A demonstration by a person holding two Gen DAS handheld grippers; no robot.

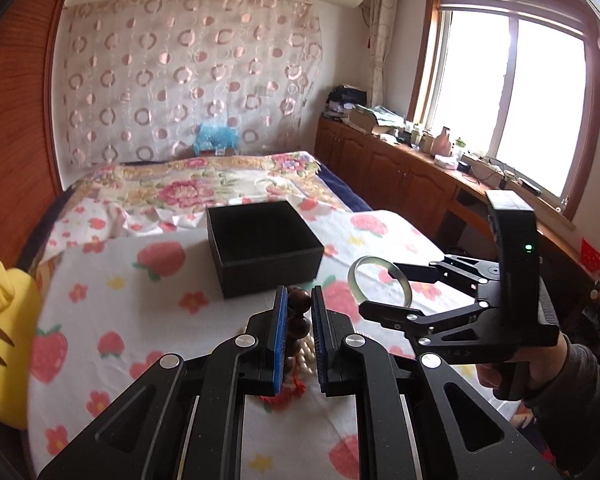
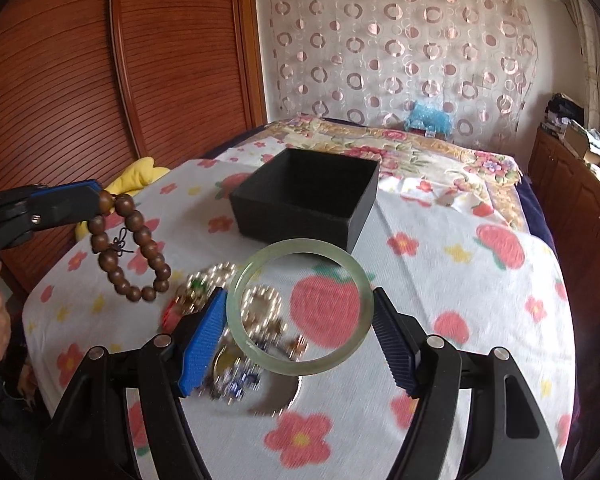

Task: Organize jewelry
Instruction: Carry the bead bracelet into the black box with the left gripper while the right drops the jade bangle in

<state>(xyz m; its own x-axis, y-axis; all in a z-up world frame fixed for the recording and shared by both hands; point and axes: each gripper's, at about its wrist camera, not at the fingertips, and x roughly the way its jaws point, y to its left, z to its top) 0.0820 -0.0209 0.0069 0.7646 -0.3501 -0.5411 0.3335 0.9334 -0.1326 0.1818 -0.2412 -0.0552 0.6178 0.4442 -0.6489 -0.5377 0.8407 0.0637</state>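
We hold the left gripper (image 1: pixel 299 300) nearly closed, its blue pads clamped on a wooden bead bracelet (image 2: pixel 130 246); in the right wrist view the loop of brown beads hangs free below the fingers at about nine o'clock, clear of the cloth. Our right gripper (image 2: pixel 300 300) stands wide, and the pale green bangle (image 2: pixel 300 307) spans the gap between its two pads, touching both, so the wide stance is a grip on the ring. In the left wrist view that same bangle (image 1: pixel 380 282) shows at three o'clock, at the tips of the right gripper (image 1: pixel 374 286), with a hand (image 1: pixel 516 368) on the handle behind it.

The open black box (image 2: pixel 308 204) sits on the strawberry-print cloth (image 2: pixel 440 280) at twelve o'clock from both grippers, near but apart from them. Under the bangle, toward six and seven o'clock in the right wrist view, the rest of the jewelry pile (image 2: pixel 236 344) lies on the cloth, blurred: pearl strands, coloured stones and a silver bangle edge, though we cannot tell the pieces apart. A yellow plush toy (image 1: pixel 4 340) lies at nine o'clock in the left view
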